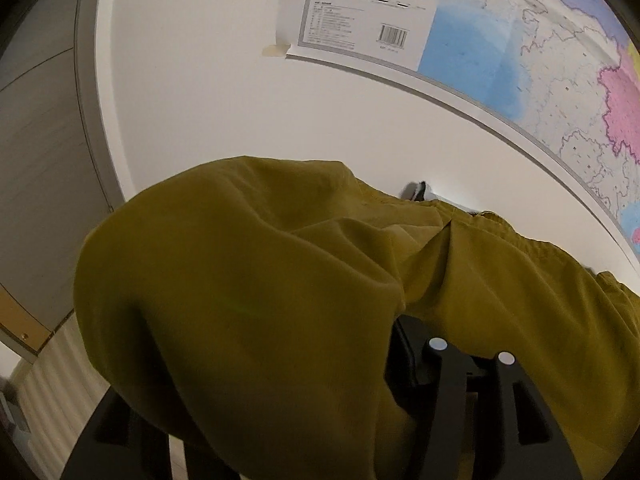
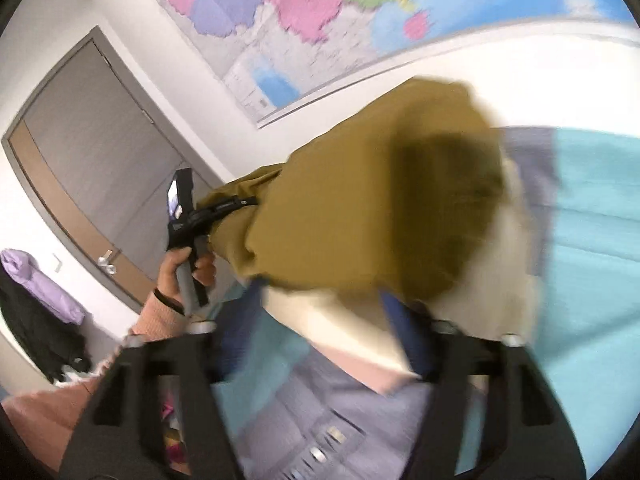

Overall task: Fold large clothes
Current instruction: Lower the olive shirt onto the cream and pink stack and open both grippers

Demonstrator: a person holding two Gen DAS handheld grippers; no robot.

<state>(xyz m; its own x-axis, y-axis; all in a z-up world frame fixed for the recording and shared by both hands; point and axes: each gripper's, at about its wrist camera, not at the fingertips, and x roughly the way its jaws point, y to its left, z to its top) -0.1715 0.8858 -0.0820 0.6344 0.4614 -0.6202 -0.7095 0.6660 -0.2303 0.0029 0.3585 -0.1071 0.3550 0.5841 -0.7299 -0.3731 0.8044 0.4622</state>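
The olive-green woven garment (image 1: 248, 300), likely trousers with a gathered waistband, hangs bunched in mid-air in front of a white wall (image 1: 224, 112) carrying a large coloured map (image 1: 540, 80). In the right wrist view its lower end trails down toward a pale cream cloth (image 2: 344, 320) lying on teal and lilac bedding (image 2: 592, 216); whether it touches that cloth is lost in blur.

The fabric looks light, limp and a little slick. It should drape and slide rather than hold a crease, so I would take it by the gathered waistband or a hem, where doubled seams give the pads something firm.

The left hand-held gripper (image 2: 224, 210) is held out at the garment's upper end by the person's left hand (image 2: 188, 268), a peach sleeve (image 2: 160, 324) at the wrist, tilted downward. In its own view cloth drapes over its fingers (image 1: 506, 364); whether the pads pinch it I cannot tell.

The right hand-held gripper (image 2: 320, 336) angles steeply down over the bedding, fingers parted, nothing pressed between them: released. A grey door (image 2: 100, 152) stands behind.
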